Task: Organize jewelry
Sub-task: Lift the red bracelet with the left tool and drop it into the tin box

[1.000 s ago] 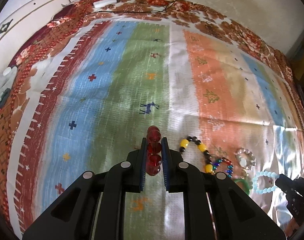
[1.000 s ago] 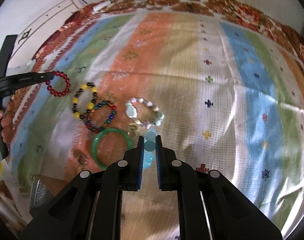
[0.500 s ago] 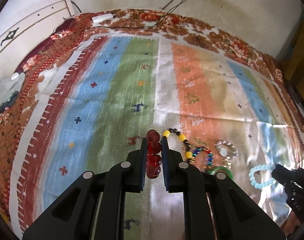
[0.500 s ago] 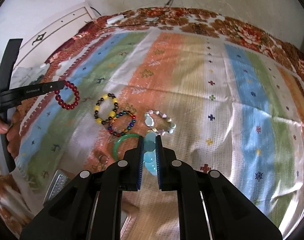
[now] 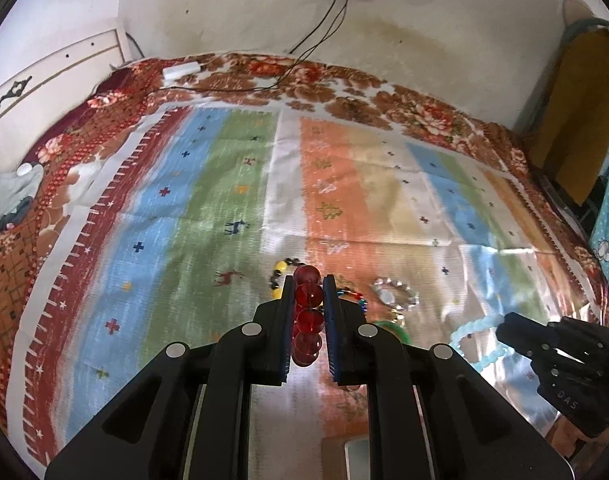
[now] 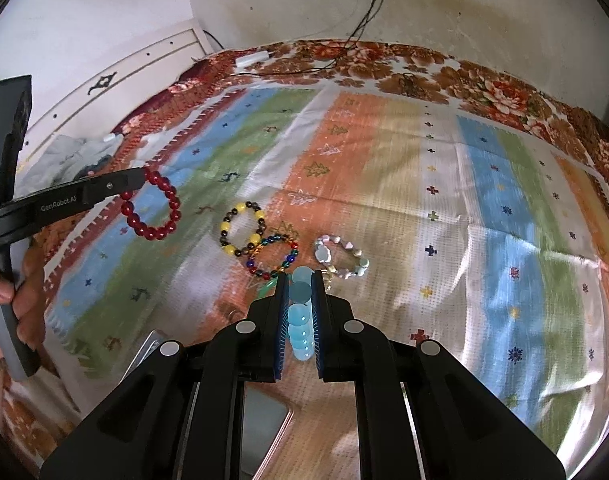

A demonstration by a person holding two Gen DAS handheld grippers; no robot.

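Left wrist view, nearest first: your left gripper [image 5: 308, 300] is pinching the red bead bracelet [image 5: 307, 312] edge-on between its blue pads, the beads stacked in a line along the fingers. Right wrist view shows the same grip from the side: the red loop [image 6: 152, 208] hangs clear of the bedspread [image 6: 384, 184], out to the left of the pile. Your right gripper [image 6: 300, 300] is pressed together on the pale blue bracelet [image 6: 298, 320], also edge-on, with the loop dropping below the fingers.

Just beyond your right fingertips lie the pieces not yet picked up. The green bangle [image 6: 269, 287] peeks out at the left pad, the multicoloured bead bracelet [image 6: 272, 256] is next, touching the yellow and black bracelet [image 6: 242, 228] farther left, and the white stone bracelet [image 6: 340, 258] sits to the right. A flat rectangular tray or box [image 6: 264, 420] shows at the near edge of the bed, under your right gripper; what it is I cannot tell.

Both held bracelets are off the bed, so the next move likely turns on that near tray: it lies below and behind your right fingertips, and your right hand looks nearer to it. Farther off are the floral blanket border [image 5: 344, 92], a white power strip [image 5: 180, 70] and the wall.
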